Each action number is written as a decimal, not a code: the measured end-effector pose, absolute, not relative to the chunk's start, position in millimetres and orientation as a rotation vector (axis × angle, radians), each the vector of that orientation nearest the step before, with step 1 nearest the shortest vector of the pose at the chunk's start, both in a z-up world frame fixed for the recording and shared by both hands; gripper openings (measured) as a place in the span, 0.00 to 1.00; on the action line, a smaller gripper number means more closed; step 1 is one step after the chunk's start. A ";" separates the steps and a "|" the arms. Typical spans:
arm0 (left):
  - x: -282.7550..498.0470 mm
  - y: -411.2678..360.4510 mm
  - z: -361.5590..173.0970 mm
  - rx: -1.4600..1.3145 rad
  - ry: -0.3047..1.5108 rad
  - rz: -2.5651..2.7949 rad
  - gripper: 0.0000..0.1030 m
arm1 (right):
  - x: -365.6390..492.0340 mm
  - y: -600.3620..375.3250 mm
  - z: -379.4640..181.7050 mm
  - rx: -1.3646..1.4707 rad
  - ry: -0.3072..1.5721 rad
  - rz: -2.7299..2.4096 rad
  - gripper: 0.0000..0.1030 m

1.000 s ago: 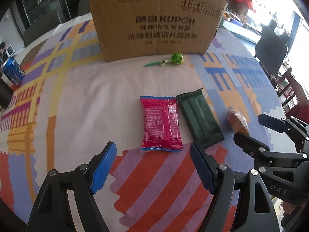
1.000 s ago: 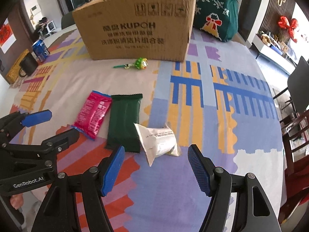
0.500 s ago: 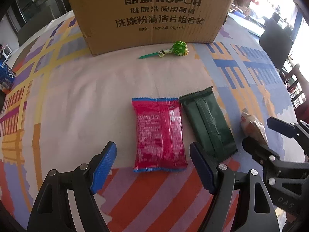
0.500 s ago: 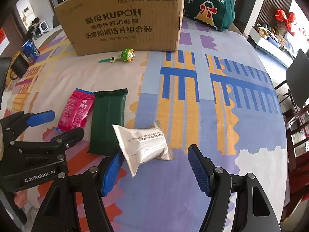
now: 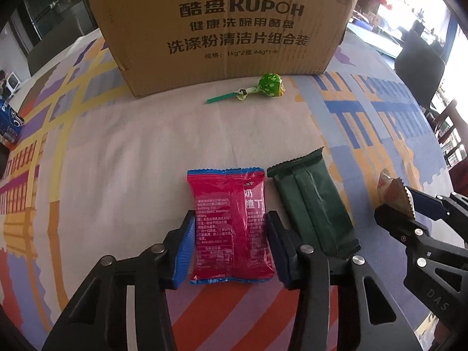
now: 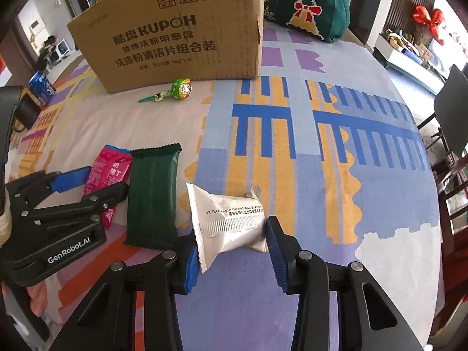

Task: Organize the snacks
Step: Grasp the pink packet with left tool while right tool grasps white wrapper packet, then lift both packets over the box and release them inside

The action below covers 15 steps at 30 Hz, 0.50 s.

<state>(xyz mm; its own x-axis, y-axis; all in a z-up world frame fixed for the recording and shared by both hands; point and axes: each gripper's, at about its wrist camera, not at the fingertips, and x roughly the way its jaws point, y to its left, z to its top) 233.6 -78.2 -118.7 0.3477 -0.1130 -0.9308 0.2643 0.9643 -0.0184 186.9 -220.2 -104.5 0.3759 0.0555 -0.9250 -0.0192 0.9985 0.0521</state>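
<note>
A red snack packet lies on the patterned tablecloth, and my left gripper is closing on it, its blue pads touching both long edges. Right beside it lies a dark green packet, untouched. My right gripper is closing on a white packet, pads touching both its ends. A green lollipop rests in front of the brown cardboard box. In the right wrist view the left gripper straddles the red packet.
The box stands at the back of the table. A blue can and a black mug sit at the far left. A green festive bag is behind the box. Chairs line the right edge.
Both grippers came down and forward over their packets. Each pair of jaws went from wide apart to closed against its packet: left on the red one, right on the white one.
</note>
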 end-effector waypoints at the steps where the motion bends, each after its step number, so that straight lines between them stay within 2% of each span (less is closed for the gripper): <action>1: 232.2 -78.0 -117.5 0.141 1.188 -0.247 0.41 | 186.3 -219.6 -103.5 0.035 1.181 0.051 0.40; 15: 209.3 -63.4 -84.1 0.062 1.141 -0.273 0.39 | 178.2 -203.6 -76.3 0.038 1.107 0.111 0.40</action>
